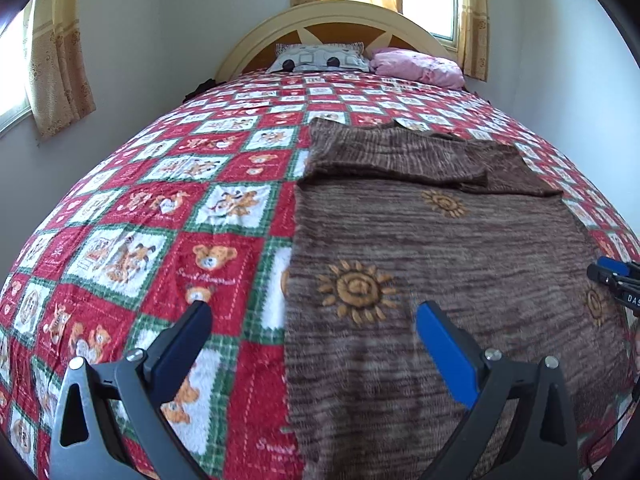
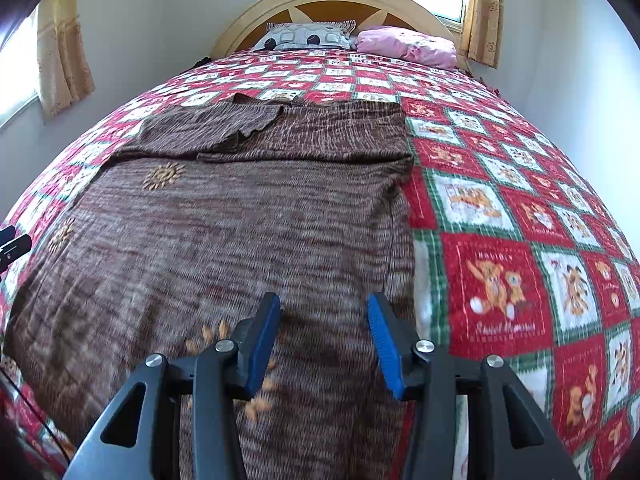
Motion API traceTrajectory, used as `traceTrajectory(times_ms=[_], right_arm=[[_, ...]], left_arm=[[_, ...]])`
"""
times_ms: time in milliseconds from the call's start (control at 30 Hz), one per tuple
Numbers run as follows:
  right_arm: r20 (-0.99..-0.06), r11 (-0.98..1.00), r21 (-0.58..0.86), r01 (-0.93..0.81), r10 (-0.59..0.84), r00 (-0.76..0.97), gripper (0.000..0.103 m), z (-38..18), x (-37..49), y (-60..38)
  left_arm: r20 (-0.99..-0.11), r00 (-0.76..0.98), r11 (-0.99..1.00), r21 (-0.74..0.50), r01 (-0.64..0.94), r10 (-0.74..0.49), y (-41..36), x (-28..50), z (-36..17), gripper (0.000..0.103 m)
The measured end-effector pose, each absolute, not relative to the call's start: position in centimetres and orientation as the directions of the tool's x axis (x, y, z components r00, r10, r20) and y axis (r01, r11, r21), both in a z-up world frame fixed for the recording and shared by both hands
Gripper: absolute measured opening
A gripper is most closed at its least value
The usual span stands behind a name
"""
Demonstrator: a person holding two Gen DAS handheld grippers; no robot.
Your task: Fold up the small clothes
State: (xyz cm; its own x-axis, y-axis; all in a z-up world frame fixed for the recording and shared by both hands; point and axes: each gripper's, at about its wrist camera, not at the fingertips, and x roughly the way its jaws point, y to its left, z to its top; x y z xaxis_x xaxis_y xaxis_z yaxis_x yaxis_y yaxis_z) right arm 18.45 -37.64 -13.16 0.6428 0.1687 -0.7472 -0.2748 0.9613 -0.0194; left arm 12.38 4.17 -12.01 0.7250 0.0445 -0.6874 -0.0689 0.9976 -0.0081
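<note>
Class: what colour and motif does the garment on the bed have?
Streaky brown garment with orange suns; left wrist view.

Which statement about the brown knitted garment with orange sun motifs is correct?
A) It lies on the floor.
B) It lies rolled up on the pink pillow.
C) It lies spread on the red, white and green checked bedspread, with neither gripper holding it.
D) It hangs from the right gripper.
C: the brown knitted garment lies flat on the checked bedspread, and both the left gripper and the right gripper have open jaws with nothing between them.
</note>
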Motion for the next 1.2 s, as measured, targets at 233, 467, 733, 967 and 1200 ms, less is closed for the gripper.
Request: traceTrajectory(times_ms=[233, 467, 733, 967, 1200], right_arm=[[-0.746, 0.962, -0.024, -0.272, 0.164, 0.646, 0.047, -13.4, 16.6, -38.0], [-0.745, 0.965, -0.013, -0.262, 0.165, 0.647, 0.048, -13.6, 15.2, -38.4], [-0.751, 0.967, -0.003, -0.256, 0.167, 0.638, 0.049, -13.7, 13.5, -38.8], [-0.756, 0.964, -0.008, -0.266, 0.168, 0.633, 0.049, -14.0, 11.5, -39.1], [-0.755, 0.963, -0.002, -0.268, 0.175, 0.631, 0.049, -14.2, 9.6, -39.6]], left_arm=[[-0.709, 0.704, 0.998, -0.009, -0.067, 0.041, 4.2, 10.7, -13.2, 0.103], [-0.728, 0.684, 0.997, -0.016, -0.074, 0.039, 4.3, 9.0, -14.3, 0.103], [-0.742, 0.669, 0.998, -0.009, -0.065, 0.037, 4.0, 7.6, -14.9, 0.103], [-0.754, 0.656, 0.998, -0.004, -0.055, 0.033, 3.7, 6.7, -15.4, 0.103], [-0.755, 0.655, 0.999, -0.003, -0.048, 0.029, 3.2, 6.1, -15.4, 0.103]])
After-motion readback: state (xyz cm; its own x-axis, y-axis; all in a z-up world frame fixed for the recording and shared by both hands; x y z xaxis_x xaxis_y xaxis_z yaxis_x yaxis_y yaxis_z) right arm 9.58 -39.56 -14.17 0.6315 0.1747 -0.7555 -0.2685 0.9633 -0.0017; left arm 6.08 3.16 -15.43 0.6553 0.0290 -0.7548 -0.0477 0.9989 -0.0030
